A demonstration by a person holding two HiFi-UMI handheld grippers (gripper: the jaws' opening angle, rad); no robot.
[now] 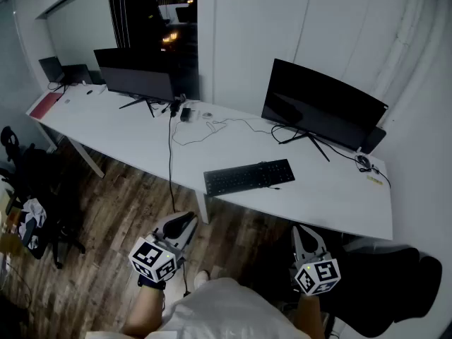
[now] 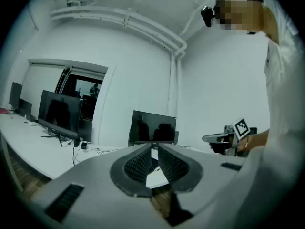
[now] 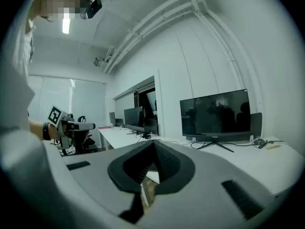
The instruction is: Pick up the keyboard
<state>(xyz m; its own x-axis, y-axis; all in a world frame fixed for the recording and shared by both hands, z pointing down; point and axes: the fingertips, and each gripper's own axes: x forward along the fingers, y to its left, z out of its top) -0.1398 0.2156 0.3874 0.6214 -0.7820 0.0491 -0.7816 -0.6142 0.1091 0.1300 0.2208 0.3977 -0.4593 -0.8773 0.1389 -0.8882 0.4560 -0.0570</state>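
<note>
The black keyboard [image 1: 248, 177] lies flat near the front edge of the long white desk [image 1: 332, 196], in front of the right monitor. Both grippers are held low over the wooden floor, short of the desk and apart from the keyboard. My left gripper [image 1: 185, 222] is shut with nothing in it; in the left gripper view its jaws [image 2: 154, 145] meet at the tips and point toward the desk. My right gripper [image 1: 304, 233] is also shut and empty, its jaws [image 3: 153, 141] closed to a point. Each gripper also shows from the side in the other's view: right gripper [image 2: 217, 138], left gripper [image 3: 85, 125].
A dark monitor [image 1: 321, 106] stands behind the keyboard and another monitor [image 1: 135, 74] further left. Loose cables [image 1: 212, 127] run across the desk and one hangs down its front. A laptop [image 1: 53, 69] sits at the far end. Black chairs [image 1: 35, 189] stand at left and lower right.
</note>
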